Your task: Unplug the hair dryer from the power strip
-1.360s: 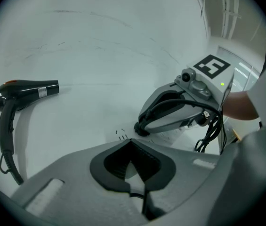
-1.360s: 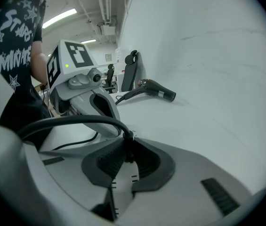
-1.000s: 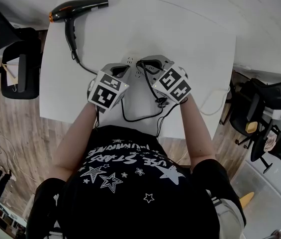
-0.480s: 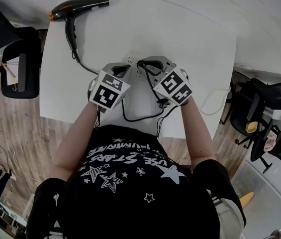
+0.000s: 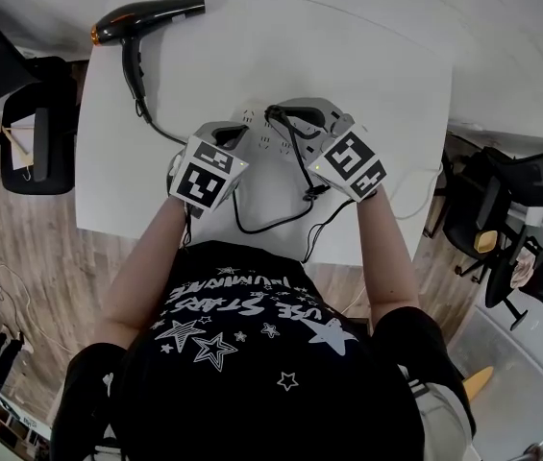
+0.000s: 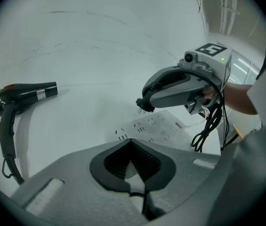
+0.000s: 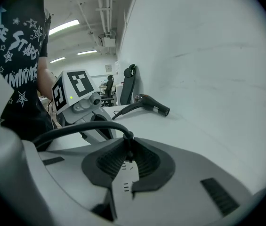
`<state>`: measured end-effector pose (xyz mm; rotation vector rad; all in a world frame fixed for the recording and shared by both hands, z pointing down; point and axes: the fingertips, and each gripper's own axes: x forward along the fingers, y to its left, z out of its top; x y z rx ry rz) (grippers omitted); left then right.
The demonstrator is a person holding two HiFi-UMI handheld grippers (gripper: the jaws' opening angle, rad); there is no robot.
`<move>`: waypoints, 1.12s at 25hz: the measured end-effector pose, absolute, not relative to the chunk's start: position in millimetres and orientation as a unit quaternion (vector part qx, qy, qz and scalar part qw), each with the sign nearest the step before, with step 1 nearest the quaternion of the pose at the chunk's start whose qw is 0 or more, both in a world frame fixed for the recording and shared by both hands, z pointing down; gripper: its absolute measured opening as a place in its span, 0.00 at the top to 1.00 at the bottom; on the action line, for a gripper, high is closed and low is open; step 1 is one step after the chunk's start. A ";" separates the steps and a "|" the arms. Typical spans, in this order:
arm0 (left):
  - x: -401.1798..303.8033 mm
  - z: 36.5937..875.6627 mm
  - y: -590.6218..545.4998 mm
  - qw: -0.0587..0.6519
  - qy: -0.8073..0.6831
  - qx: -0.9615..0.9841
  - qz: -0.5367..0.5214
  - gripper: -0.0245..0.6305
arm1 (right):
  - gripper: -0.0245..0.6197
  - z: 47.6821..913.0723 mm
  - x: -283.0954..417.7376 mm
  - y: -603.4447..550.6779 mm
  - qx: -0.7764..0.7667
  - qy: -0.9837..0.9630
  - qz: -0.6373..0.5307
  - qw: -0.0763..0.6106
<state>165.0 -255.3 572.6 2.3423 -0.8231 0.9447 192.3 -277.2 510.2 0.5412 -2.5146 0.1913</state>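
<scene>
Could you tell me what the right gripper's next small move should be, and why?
Probably carry the plug sideways and lay it on the table: the right gripper is clamped on it, and its prongs already hang clear above the power strip.

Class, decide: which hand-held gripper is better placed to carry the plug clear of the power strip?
The right hand-held gripper: it is clamped on the plug, whose prongs hang above the power strip. The left hand-held gripper holds the strip.
</scene>
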 end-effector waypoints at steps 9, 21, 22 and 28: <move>164.8 571.5 -253.7 0.230 -0.290 0.864 0.342 0.95 | 0.88 497.1 193.3 -264.2 0.238 -0.932 0.075 0.263; 171.3 540.2 -241.4 0.213 -0.241 0.905 0.278 0.95 | 0.87 469.9 195.3 -239.5 0.328 -0.901 0.056 0.278; 169.8 535.7 -238.0 0.211 -0.233 0.909 0.274 0.95 | 0.87 466.9 194.4 -237.9 0.337 -0.897 0.054 0.280; 144.3 520.1 -221.7 0.210 -0.197 0.922 0.260 0.95 | 0.87 449.4 181.7 -219.8 0.398 -0.869 0.046 0.289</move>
